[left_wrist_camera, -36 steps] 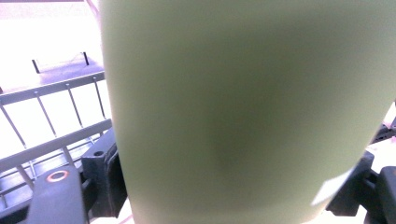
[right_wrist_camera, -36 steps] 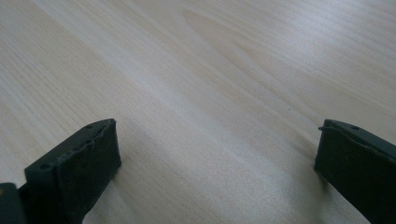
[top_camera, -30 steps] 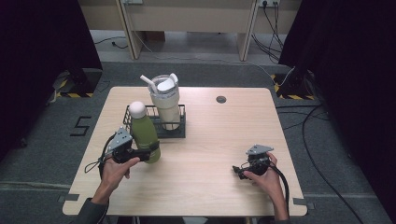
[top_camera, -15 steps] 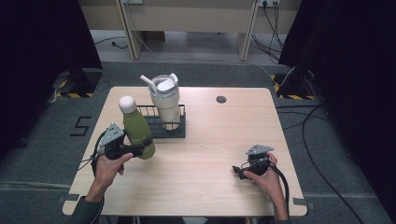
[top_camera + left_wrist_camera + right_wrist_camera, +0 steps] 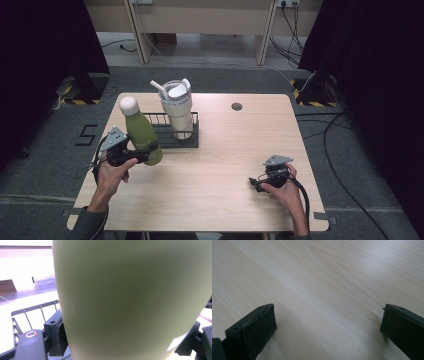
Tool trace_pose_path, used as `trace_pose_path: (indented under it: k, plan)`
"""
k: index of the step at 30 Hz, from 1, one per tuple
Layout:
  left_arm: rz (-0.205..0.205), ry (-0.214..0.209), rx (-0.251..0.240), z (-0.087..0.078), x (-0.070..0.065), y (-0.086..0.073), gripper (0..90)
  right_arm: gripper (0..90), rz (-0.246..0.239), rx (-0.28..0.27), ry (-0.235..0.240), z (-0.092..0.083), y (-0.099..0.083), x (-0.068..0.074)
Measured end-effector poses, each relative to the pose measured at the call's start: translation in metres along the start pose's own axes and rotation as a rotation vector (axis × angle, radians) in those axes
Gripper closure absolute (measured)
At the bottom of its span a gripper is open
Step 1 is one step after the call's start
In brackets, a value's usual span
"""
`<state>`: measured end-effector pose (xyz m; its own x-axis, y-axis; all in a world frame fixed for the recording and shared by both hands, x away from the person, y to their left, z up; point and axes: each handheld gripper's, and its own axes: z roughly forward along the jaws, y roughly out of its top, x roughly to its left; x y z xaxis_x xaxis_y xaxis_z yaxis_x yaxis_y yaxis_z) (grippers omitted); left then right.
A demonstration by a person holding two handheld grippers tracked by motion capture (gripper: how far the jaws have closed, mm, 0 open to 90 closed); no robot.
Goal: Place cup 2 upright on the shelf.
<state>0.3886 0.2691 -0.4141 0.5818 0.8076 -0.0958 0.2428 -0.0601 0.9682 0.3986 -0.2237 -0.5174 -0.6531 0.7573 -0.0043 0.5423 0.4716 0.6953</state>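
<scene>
Green bottle (image 5: 142,134), white-capped and tilted, is clamped in the left gripper (image 5: 142,155).

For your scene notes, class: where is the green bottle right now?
In the high view the green bottle is at the table's left side, tilted, gripped by the left gripper, just left of the wire rack holding the cream tumbler.

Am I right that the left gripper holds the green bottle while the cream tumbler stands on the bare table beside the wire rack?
Not quite: the cream tumbler stands inside the wire rack, as the high view shows. The left gripper does hold the green bottle.
</scene>
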Motion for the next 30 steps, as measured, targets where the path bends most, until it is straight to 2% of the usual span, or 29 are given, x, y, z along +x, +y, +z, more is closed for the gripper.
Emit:
trace_pose_path:
  k: [30]
  plan:
    - [0.014, 0.031, -0.011, 0.003, 0.017, 0.037, 19.8, 0.4, 0.000, 0.000, 0.000, 0.000, 0.000, 0.000]
